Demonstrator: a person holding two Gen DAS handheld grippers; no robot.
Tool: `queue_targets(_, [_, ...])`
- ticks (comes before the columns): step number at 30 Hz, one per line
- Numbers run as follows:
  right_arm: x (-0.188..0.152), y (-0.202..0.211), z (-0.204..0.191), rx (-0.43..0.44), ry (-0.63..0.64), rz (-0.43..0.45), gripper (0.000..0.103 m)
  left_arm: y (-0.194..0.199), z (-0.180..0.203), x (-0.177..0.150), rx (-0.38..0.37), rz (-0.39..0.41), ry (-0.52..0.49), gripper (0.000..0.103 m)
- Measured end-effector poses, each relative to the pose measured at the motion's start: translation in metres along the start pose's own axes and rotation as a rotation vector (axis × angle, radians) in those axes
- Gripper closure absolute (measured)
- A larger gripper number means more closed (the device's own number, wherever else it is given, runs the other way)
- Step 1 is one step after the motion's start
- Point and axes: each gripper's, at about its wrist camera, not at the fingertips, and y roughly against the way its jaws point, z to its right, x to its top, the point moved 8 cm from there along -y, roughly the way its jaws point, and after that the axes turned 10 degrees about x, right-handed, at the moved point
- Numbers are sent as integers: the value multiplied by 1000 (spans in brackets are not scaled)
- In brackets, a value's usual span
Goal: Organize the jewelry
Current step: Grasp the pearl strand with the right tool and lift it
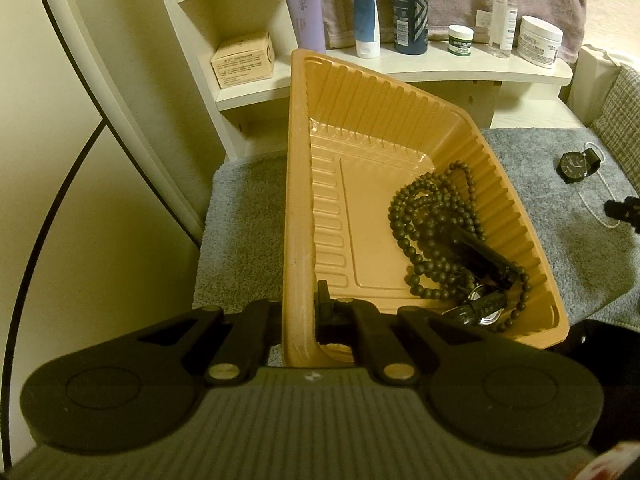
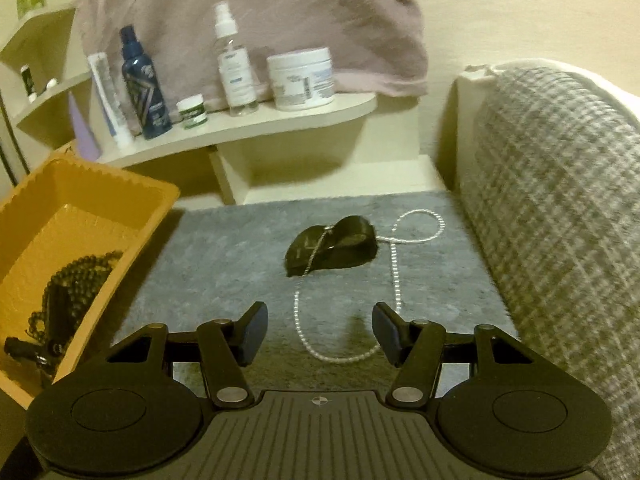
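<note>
the left claw (image 1: 298,316) is pressed together on the near wall of a ribbed orange plastic tray (image 1: 298,168), one pad outside and one inside, and the tray sits tilted up from that pinched edge. piled in the tray's lower corner is a long string of dark round beads (image 1: 436,232), with a black watch strap (image 1: 486,258) lying over it and a small shiny watch face (image 1: 486,306) tucked beside the beads.

the right claw (image 2: 320,334) hangs spread apart just above a grey fluffy mat (image 2: 224,248), with nothing gripped. a loop of a thin white pearl necklace (image 2: 394,252) runs between its two pads without touching them, as far as i can see. the rest of the necklace trails away across the mat and one strand drapes over a black wristwatch (image 2: 332,248) lying further back in the middle of the mat. the orange tray stands off to the left of that, well apart from the watch.

behind the mat a cream curved shelf (image 2: 280,120) holds bottles, tubes and white jars, with a pinkish towel (image 2: 248,12) hanging behind them. a checked grey cushion (image 2: 560,200) leans at the right edge.
</note>
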Motion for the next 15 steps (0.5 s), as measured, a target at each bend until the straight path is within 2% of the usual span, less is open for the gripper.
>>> queue_targets(1, [-2,-6,-1,-1,13,-22,50,0,0,0,0,0,0,100])
queue_targets(3, [-6,-14,-4,16,27,-46,65,0,0,0,-1,0,0,100])
queue_targets(10, [-10,-29,-14,16,159,-77,81,-1,0,0,0,-3,-1,100])
queue_targets(11, [-10,-30,-14,14,171,-83,89,-1,0,0,0,-4,0,100])
queue_targets(12, [-9,-30,-15,16,181,-89,102,-1,0,0,0,-4,1,100])
queue_targets(15, [-9,-28,-14,26,183,-99,101,-2,0,0,-1,-5,2,100])
